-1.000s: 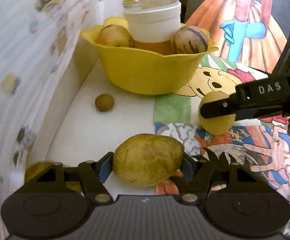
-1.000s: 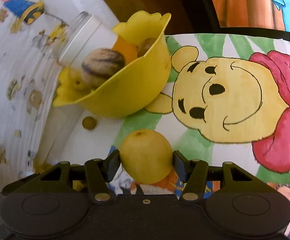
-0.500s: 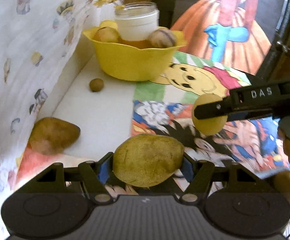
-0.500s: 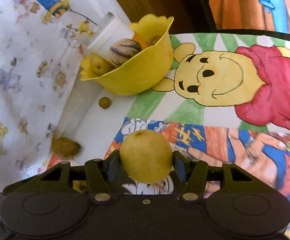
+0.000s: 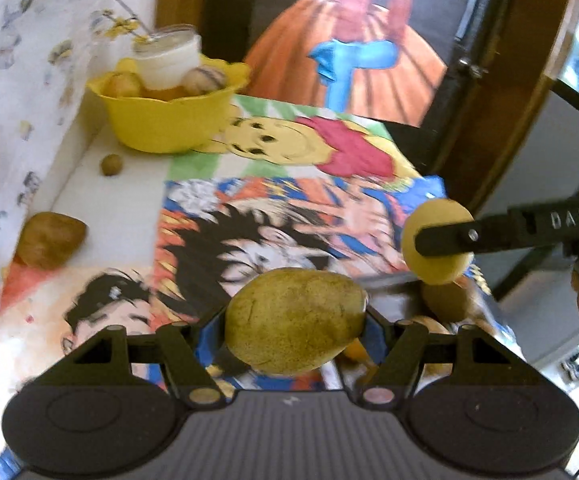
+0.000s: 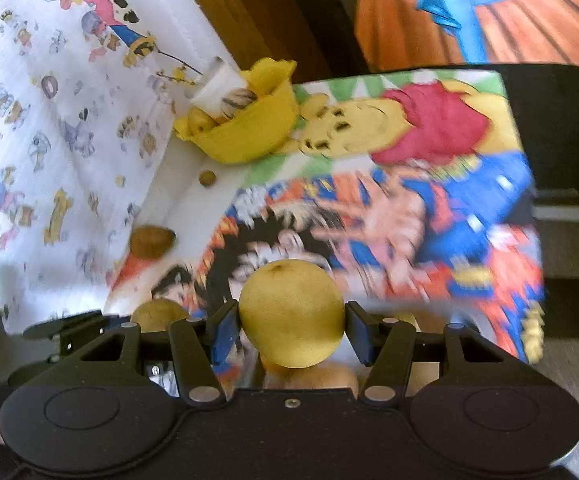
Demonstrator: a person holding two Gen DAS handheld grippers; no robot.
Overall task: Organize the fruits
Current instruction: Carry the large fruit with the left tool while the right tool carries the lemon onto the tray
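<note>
My left gripper (image 5: 295,322) is shut on a large brownish-green fruit (image 5: 293,318), held above the near part of the cartoon-printed table. My right gripper (image 6: 291,318) is shut on a round yellow fruit (image 6: 291,314); it also shows in the left wrist view (image 5: 437,246) at the right. A yellow bowl (image 5: 169,124) at the far left holds several fruits and a white jar (image 5: 169,62). A small round fruit (image 5: 111,165) and a brown fruit (image 5: 51,240) lie on the white strip at the left. More fruits (image 5: 445,300) lie below the grippers, partly hidden.
A patterned white cloth (image 6: 49,120) hangs along the left side. The table's right edge (image 6: 529,200) drops off to a dark floor. A painted panel (image 5: 349,40) and wooden frame (image 5: 489,100) stand behind the table.
Both grippers have pulled back from the bowl toward the near end of the table, each still holding its fruit. The bowl looks smaller and farther away.
</note>
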